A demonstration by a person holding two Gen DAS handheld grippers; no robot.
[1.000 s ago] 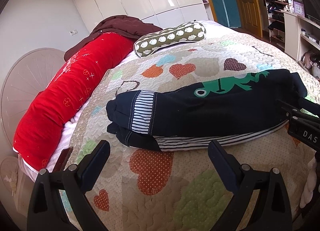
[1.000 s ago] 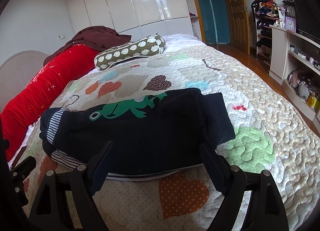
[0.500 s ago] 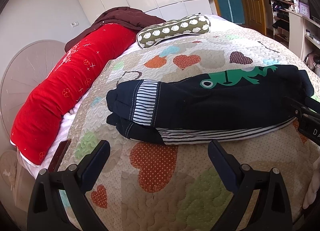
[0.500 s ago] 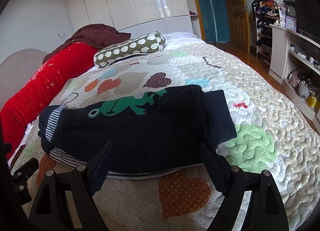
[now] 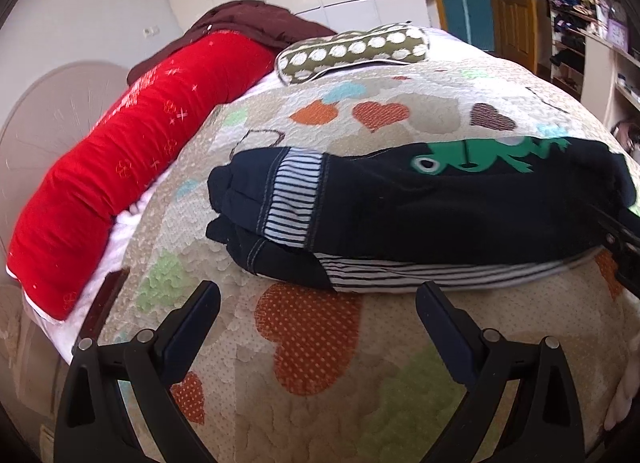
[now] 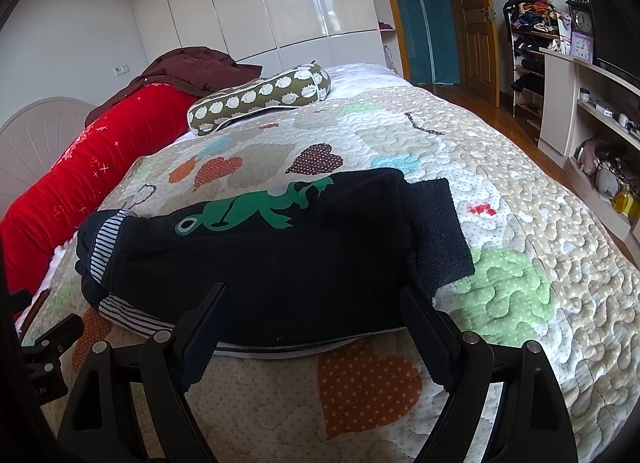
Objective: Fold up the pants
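Observation:
Dark navy pants (image 5: 420,215) with a green frog print and striped trim lie folded lengthwise across the quilted bed; they also show in the right wrist view (image 6: 272,255). My left gripper (image 5: 318,303) is open and empty, just short of the pants' striped near edge at the left end. My right gripper (image 6: 312,303) is open and empty, its fingertips (image 6: 208,303) at the near edge of the pants toward the ribbed cuff end (image 6: 436,239). The right gripper's body shows at the left view's right edge (image 5: 624,247).
The quilt with heart patches (image 6: 520,191) covers the bed. A long red bolster (image 5: 132,151), a dotted green pillow (image 6: 260,99) and a maroon garment (image 6: 188,67) lie at the headboard side. White shelves (image 6: 592,115) and a wooden floor are to the right.
Both grippers have shifted slightly toward the pants and lower; the pants lie as before. Both grippers stay open.

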